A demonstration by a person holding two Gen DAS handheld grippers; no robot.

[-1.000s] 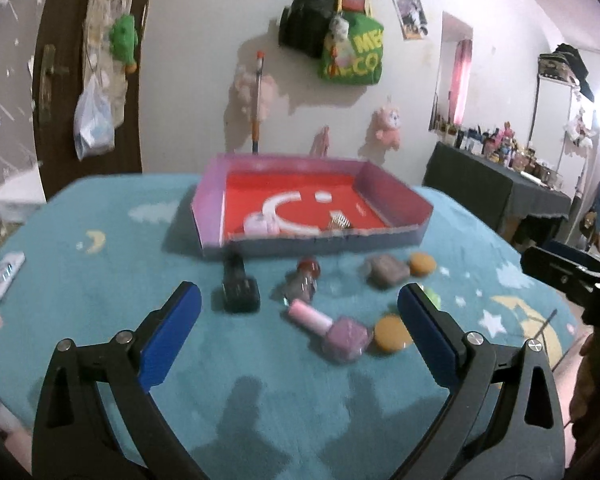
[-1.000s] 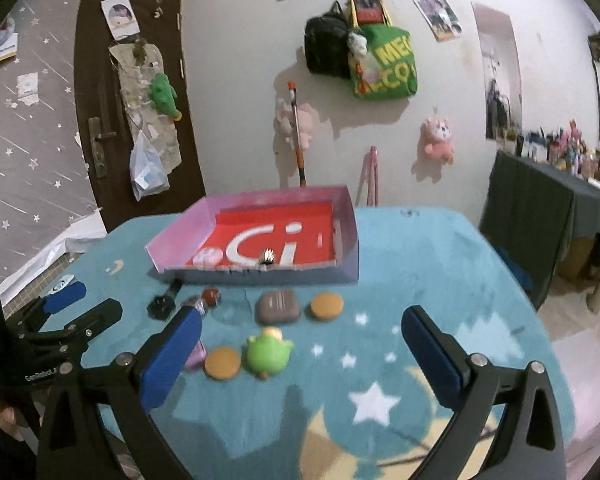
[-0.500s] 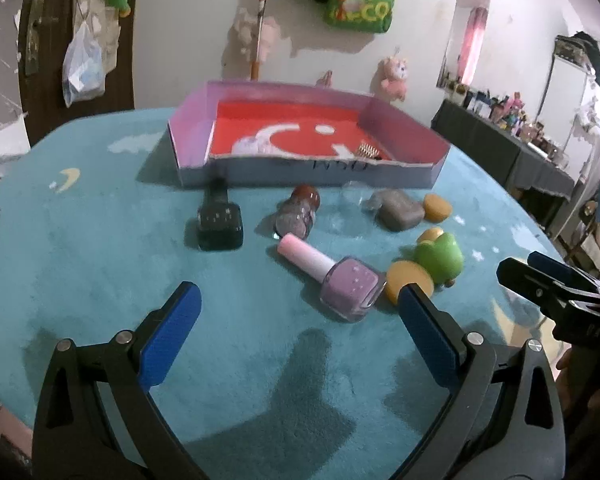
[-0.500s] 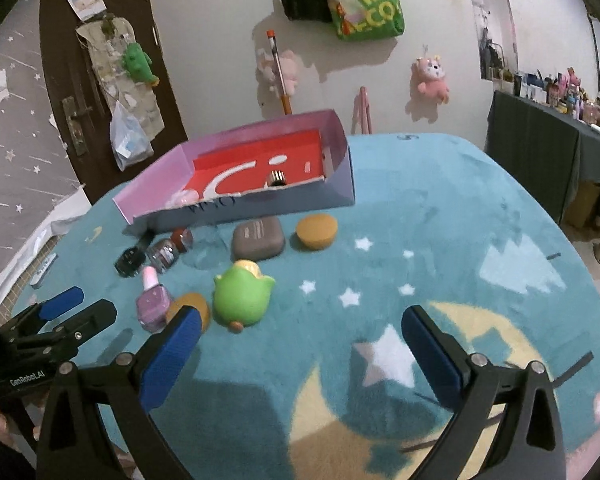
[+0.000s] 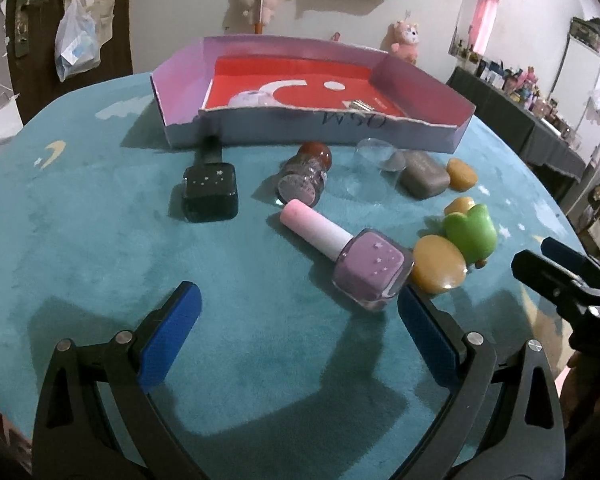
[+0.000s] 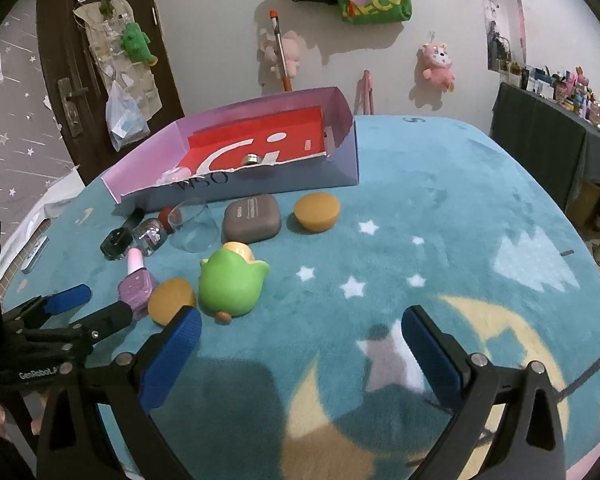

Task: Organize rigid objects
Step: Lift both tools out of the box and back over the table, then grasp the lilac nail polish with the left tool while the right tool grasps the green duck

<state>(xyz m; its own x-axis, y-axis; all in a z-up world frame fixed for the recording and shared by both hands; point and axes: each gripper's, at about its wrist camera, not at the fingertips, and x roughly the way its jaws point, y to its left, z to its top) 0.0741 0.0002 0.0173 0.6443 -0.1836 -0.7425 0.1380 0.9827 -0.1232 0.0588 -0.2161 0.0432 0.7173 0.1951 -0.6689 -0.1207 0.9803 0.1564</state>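
The box (image 5: 260, 132) sits at the far side of the desk (image 5: 80, 240) and holds only a little so far: a pale round piece (image 5: 252, 100) near its front left and a small metal bit (image 5: 358, 105) near the front right, so I judge the sorting barely begun. Most of the rigid things lie outside it, on the teal cover just in front of its torn front wall. From the left these are a black polish bottle (image 5: 210, 192), a glitter bottle with a red cap (image 5: 304, 178), a clear cup (image 5: 368, 172) on its side, a grey case (image 5: 424, 174) and an orange puck (image 5: 462, 174). Closer in lie a lilac polish bottle (image 5: 364, 268) with a pink cap, a second orange puck (image 5: 438, 270) touching it, and a green toy (image 5: 472, 232) just beside that puck. That leaves eight items to go in, as far as I can count. The left gripper (image 5: 300, 310) hangs released and empty, its right finger just beside the lilac bottle's base, so that bottle looks like the next pick. The right gripper (image 6: 300, 330) is likewise spread wide and holds nothing, low over the cover with its left finger near the green toy (image 6: 230, 286) and the puck (image 6: 170, 306).
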